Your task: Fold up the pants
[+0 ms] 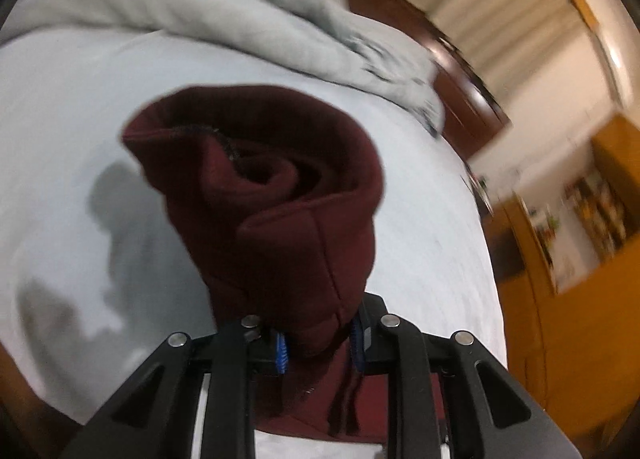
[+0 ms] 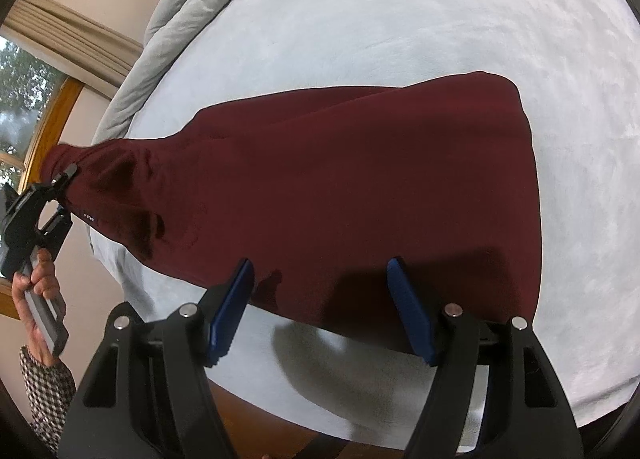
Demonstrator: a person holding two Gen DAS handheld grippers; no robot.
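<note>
The dark maroon fleece pants [image 2: 360, 179] are found spread across the centre of the right wrist view, lying on the pale blue-grey bed sheet [image 2: 400, 19]. The broader end reaches toward the right of that frame, while the narrow end is drawn up to the left edge and lifted off the sheet.

The left gripper [image 1: 318, 343] is recorded at the bottom centre of the left wrist view, its blue-padded fingers [image 1: 281, 353] pressed against a bunched fold of the maroon fabric, which is clamped between them. Above the fingers the fabric is seen curled into a loose roll at mid-frame [image 1: 260, 187]. The same gripper is visible at the far left of the right wrist view [image 2: 60, 179], held by a hand [image 2: 38, 279] with a checked sleeve cuff below it.

The right gripper [image 2: 320, 307] is noted at the bottom of its own view, its blue pads [image 2: 230, 311] standing wide apart with nothing between them. It is positioned above the near edge of the pants; contact with the fabric cannot be determined.

A light grey quilted comforter [image 1: 200, 19] is observed heaped along the upper part of the left wrist view, beyond the pants. An orange-brown wooden cabinet [image 1: 580, 319] is seen at the right edge of that frame, and a wood-framed window [image 2: 24, 119] at the left edge of the right wrist view.
</note>
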